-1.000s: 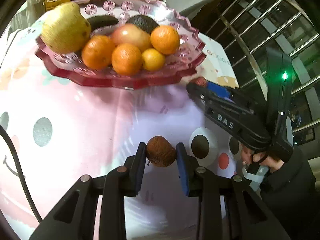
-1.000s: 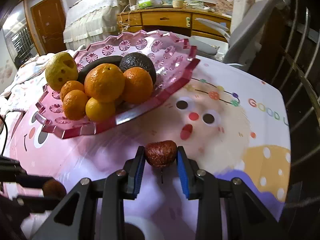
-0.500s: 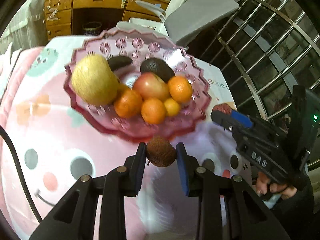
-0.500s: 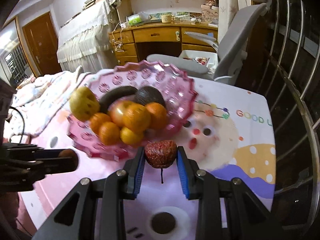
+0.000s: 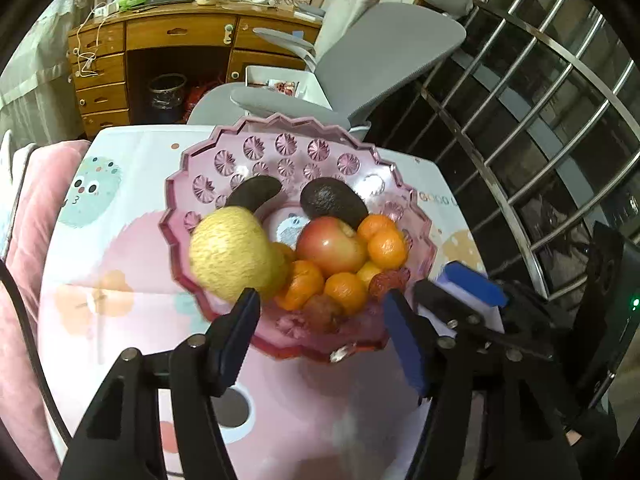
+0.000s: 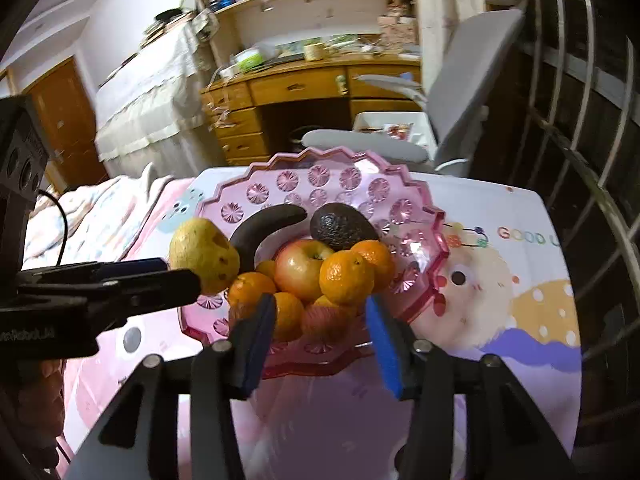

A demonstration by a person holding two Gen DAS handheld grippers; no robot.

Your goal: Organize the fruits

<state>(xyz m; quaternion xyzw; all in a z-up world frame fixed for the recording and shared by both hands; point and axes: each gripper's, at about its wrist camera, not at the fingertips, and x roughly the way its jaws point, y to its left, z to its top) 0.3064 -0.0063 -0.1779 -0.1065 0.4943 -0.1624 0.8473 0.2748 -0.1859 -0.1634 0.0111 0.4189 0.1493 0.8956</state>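
Now both the left gripper (image 5: 320, 334) and right gripper (image 6: 320, 340) hang with jaws spread and empty, and the small reddish fruits (image 5: 324, 312) lie straight ahead between them, at the pink dish's (image 5: 340, 350) near rim, lower centre of each frame.

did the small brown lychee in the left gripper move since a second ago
Yes. It left the left gripper, now open, and lies in the pink glass fruit bowl at its near rim, the small brown lychee beside the oranges.
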